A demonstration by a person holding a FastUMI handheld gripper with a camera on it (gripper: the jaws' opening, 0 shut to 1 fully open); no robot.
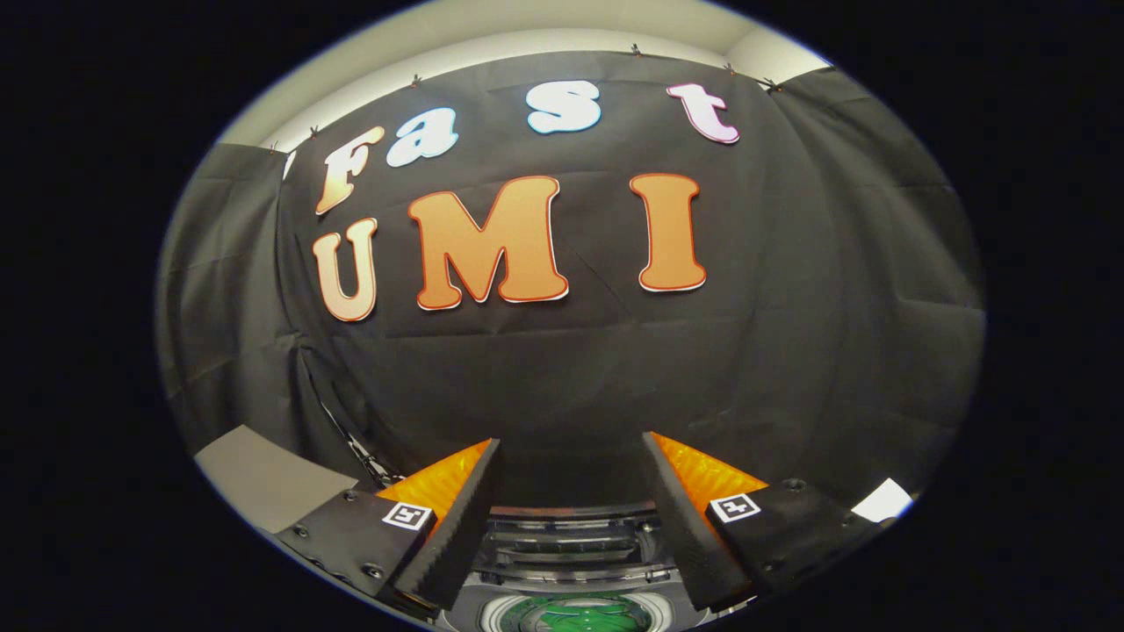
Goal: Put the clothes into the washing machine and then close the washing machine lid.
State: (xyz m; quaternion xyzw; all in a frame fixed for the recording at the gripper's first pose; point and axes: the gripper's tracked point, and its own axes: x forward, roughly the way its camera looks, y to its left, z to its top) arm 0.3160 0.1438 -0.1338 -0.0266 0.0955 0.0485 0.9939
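My gripper (571, 448) is open, held high and pointing at the black cloth wall, with nothing between its fingers. Below and between the fingers sits the washing machine (566, 549), seen from above. Its dark lid panel stands raised at the back of the opening. Down inside the round drum lies something green (575, 614), the clothes as far as I can tell, and only a small part of it is visible.
A grey flat surface (263, 478) lies to the left of the left finger. A small white patch (882, 500) sits to the right of the right finger. The black cloth wall (571, 369) rises close behind the machine.
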